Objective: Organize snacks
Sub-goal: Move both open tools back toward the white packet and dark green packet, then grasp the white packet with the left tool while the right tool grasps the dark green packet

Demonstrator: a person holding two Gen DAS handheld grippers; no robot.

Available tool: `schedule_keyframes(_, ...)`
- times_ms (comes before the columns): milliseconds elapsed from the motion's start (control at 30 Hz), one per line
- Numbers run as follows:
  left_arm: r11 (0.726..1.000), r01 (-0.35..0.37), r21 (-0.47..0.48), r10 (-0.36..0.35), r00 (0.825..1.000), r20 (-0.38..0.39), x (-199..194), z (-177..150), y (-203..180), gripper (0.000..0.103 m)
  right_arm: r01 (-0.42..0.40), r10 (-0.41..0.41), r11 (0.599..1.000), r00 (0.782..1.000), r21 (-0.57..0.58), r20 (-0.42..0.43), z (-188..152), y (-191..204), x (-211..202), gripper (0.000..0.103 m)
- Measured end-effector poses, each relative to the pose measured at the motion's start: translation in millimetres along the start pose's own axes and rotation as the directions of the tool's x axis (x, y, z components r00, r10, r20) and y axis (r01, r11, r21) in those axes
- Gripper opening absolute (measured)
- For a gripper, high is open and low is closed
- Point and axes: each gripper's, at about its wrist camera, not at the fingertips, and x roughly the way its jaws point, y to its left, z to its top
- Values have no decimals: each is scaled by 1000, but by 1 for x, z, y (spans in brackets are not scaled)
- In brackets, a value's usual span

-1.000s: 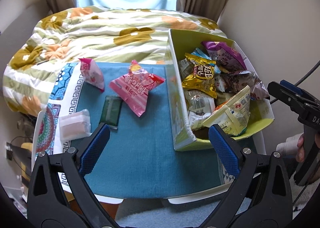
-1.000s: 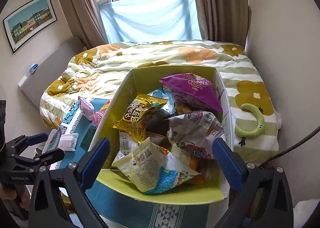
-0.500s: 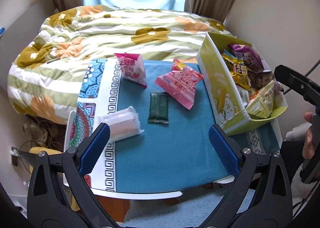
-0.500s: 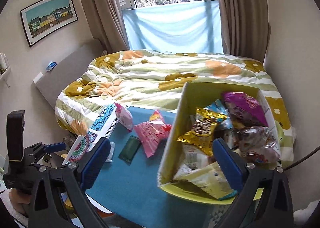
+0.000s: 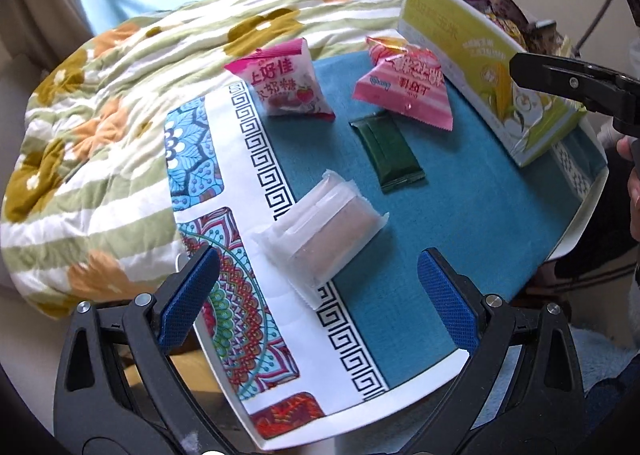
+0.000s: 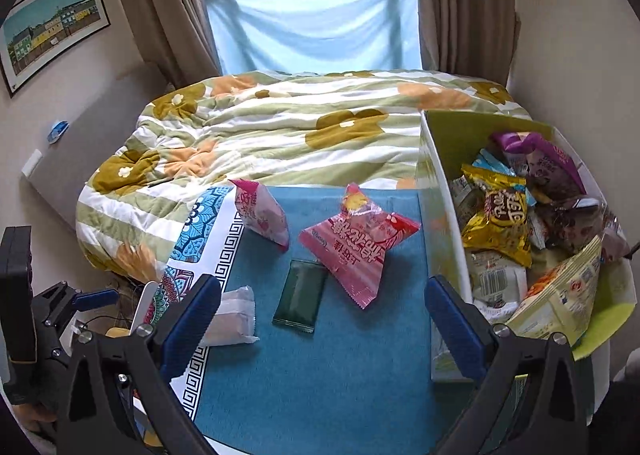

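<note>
The left claw hangs wide and empty over the near-left part of the bench, its blue pads either side of the translucent white wrapped pinkish block snack, which lies half on the patterned border, half on the teal cloth. That looks like the next pick. To do it well, I would lower straight down with the jaws kept spread, turn the wrist so the pads close across the packet's narrow width, and pinch the firm block rather than the loose film ends — crimped film will likely slip. The right claw is also wide and holds nothing, aimed past the flat dark green foil sachet. The striped pink triangular pouch and the pink strawberry-print candy bag lie farther back, well apart from the block. Only the right wrist view shows inside the yellow-green cardboard box — already heaped with packets, with little room left — while the left wrist view shows just its outer printed wall.
</note>
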Motion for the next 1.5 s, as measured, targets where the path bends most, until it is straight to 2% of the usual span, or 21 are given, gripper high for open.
schedule_keyframes(133, 992, 3, 129, 0, 1000, -26, 30, 2, -2, 99, 49, -48, 998, 997, 27, -54, -17, 5, 27, 101)
schedule_keyframes(233, 983, 9, 181, -3, 999, -33, 51, 3, -3, 98, 71, -67, 996, 994, 50, -83, -27, 6, 47, 101)
schedule_keyframes(467, 972, 36, 233, -24, 998, -53, 92, 4, -2, 98, 94, -87, 995, 986, 44, -140, -41, 13, 97, 101)
schedule_keyframes(633, 964, 71, 257, -57, 996, -63, 107, 6, -3, 97, 104, -95, 993, 984, 51, -148, -42, 19, 125, 101)
schedule_keyframes(667, 961, 79, 264, -64, 996, -64, 108, 6, -4, 96, 105, -96, 993, 984, 53, -149, -42, 20, 130, 101)
schedule_keyframes(733, 956, 108, 273, -89, 993, -82, 114, 7, -7, 82, 103, -94, 993, 984, 53, -151, -42, 22, 138, 98)
schedule_keyframes(767, 955, 117, 274, -97, 992, -85, 115, 7, -8, 82, 104, -95, 993, 983, 50, -155, -42, 23, 141, 95)
schedule_keyframes(800, 953, 124, 275, -105, 991, -80, 115, 7, -8, 78, 103, -95, 994, 982, 45, -162, -41, 24, 145, 90)
schedule_keyframes(867, 953, 136, 270, -116, 989, -89, 115, 9, -8, 73, 104, -95, 994, 981, 45, -170, -41, 24, 150, 85)
schedule_keyframes(967, 966, 124, 226, -103, 989, -102, 117, 11, -4, 71, 91, -81, 995, 980, 47, -182, -41, 25, 154, 76)
schedule_keyframes(1100, 986, 92, 138, -79, 992, -94, 119, 15, 12, 71, 97, -88, 995, 979, 35, -184, -40, 29, 159, 73)
schedule_keyframes(1267, 996, 63, 65, -57, 995, -86, 123, 23, 24, 70, 120, -117, 993, 977, 4, -178, -36, 35, 165, 68)
schedule_keyframes(1367, 997, 54, 51, -50, 995, -83, 125, 27, 25, 70, 145, -150, 989, 974, -40, -172, -36, 41, 167, 59)
schedule_keyframes(1433, 998, 48, 44, -45, 996, -77, 126, 29, 25, 69, 140, -147, 989, 976, -54, -163, -36, 44, 166, 47)
schedule_keyframes(1500, 998, 47, 38, -44, 996, -75, 124, 24, 26, 69, 138, -148, 988, 976, -68, -158, -35, 46, 167, 42)
